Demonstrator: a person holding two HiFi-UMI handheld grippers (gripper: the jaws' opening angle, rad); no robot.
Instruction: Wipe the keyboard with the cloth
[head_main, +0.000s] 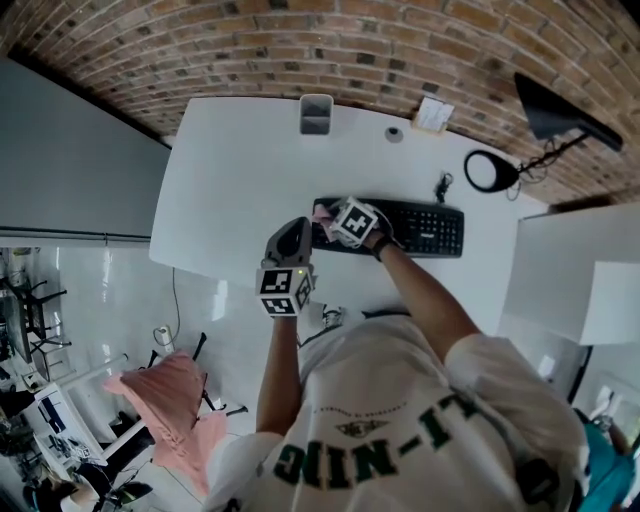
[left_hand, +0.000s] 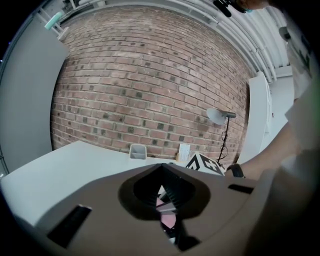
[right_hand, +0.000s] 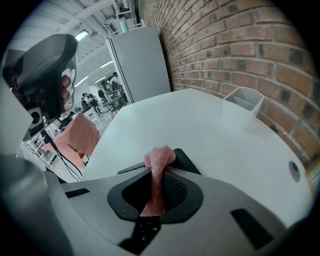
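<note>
Nearest to me, my left gripper (head_main: 295, 235) hangs at the near edge of the white table (head_main: 240, 170), just left of the black computer keyboard (head_main: 420, 228). In the left gripper view its two jaws stand together at the tips and nothing is caught between them. Through the thin slit under the tips I see only a bit of pink and some dark keys.

A little further, my right gripper (head_main: 338, 218) is over the left end of the keyboard, and my arm reaches to it across the front of the keyboard. Its jaws are closed on the pink knitted cloth (right_hand: 158, 159). One fold of the cloth stands up above the tips, and the rest runs down between the ribbed pads. The corner of the keyboard shows just behind the cloth, and some keys show under the jaws. Whether the cloth really presses on the keys, I cannot tell.

The keyboard lies flat, with its long side parallel to the wall, and its right part is uncovered.

Beyond its right end a black desk lamp with a round head (head_main: 490, 172) stands, and its cable lies beside it. Further back, near the far edge of the table, there is a small grey rectangular container (head_main: 316, 113). To the right of it lie a small round grey object (head_main: 394, 133) and a pale card (head_main: 433, 115). These three are well apart from the keyboard. Behind all of them the red brick wall (head_main: 300, 50) rises.
</note>
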